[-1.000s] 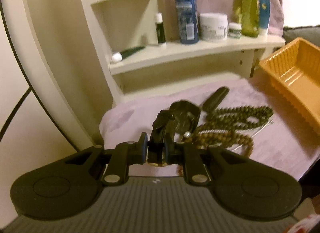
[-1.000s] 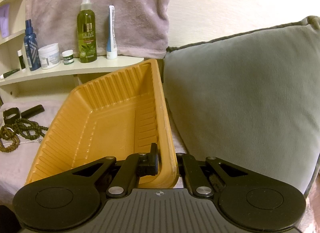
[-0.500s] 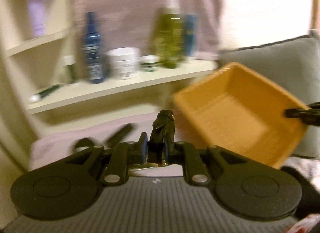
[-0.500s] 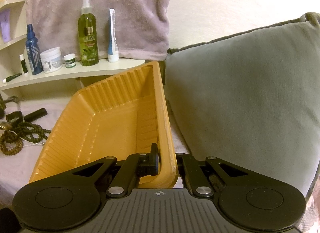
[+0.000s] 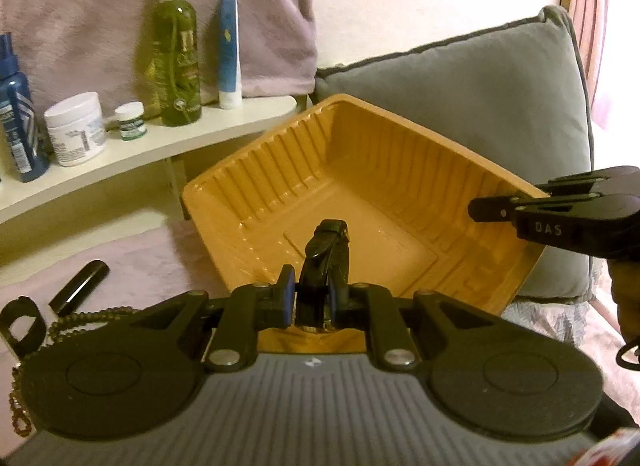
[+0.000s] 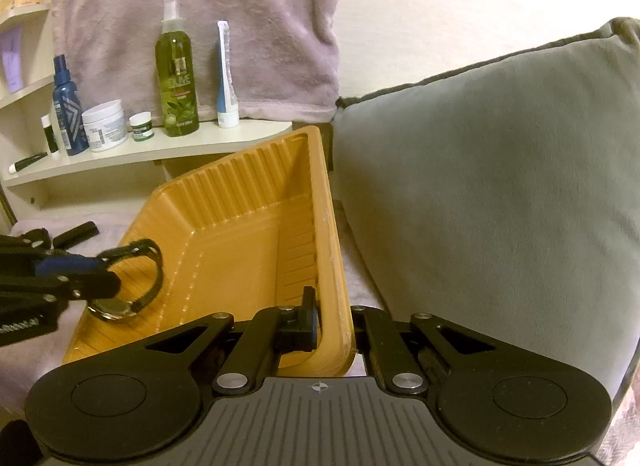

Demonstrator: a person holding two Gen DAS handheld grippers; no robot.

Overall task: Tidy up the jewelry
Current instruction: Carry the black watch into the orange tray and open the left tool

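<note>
My left gripper is shut on a black-strapped wristwatch and holds it over the near left rim of the orange ribbed tray. In the right wrist view the watch hangs from the left gripper, its round face downward, above the tray's inside. My right gripper is shut on the tray's right wall and holds the tray tilted; it also shows in the left wrist view. Brown bead necklaces and a black strap loop lie on the lilac cloth at left.
A cream shelf behind holds a green spray bottle, a blue tube, a blue bottle and white jars. A grey cushion stands right of the tray. A black stick lies on the cloth.
My left gripper has swung right from the bead pile to over the tray, carrying the watch. My right gripper has kept its hold and lifted the tray slightly.
</note>
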